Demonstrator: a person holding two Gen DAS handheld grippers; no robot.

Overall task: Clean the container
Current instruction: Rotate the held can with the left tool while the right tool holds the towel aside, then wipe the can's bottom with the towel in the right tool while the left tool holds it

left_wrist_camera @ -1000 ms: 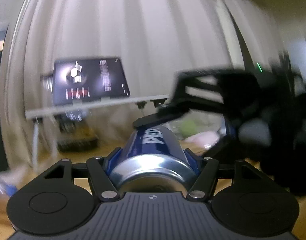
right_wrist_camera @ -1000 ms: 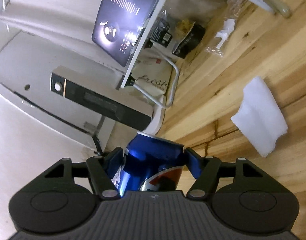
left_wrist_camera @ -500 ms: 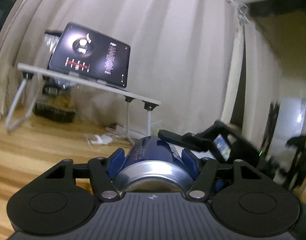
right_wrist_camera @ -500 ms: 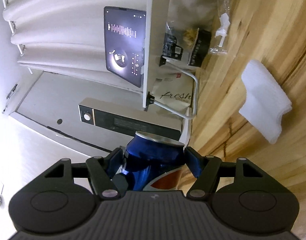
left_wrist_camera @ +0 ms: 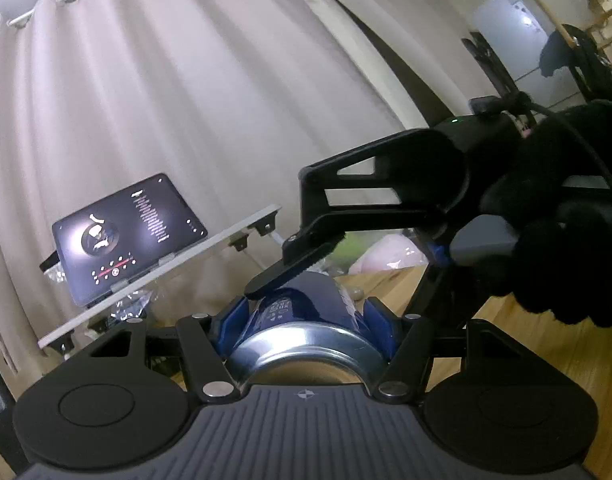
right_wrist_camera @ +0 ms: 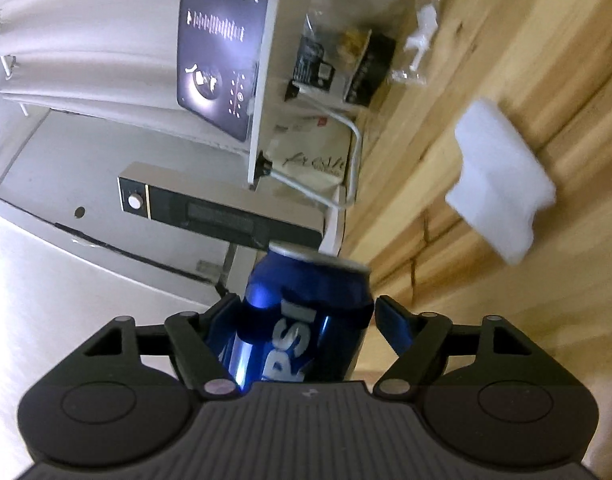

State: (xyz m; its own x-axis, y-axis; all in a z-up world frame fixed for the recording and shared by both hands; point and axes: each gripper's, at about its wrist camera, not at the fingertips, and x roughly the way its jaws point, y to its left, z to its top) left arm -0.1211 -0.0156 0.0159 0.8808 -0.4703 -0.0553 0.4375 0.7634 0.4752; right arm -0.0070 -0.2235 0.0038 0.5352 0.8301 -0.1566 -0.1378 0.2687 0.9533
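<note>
Two claws meet at one blue can. In the left wrist view, the left claw (left_wrist_camera: 306, 312) is clenched on the can (left_wrist_camera: 306, 308), the right claw's finger (left_wrist_camera: 281, 274) resting on it. In the right wrist view, the right claw (right_wrist_camera: 306, 312) straddles the can (right_wrist_camera: 301, 320) loosely, its pads apart from it; a white cloth (right_wrist_camera: 502, 184) lies on the worktop (right_wrist_camera: 546, 80).

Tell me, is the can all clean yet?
Not yet. Done: the blue can is off the wooden surface. In hand: the left gripper clamps it, and the right gripper sits loosely around it. Left: the white cloth lies untouched, so wiping seems not started.
</note>
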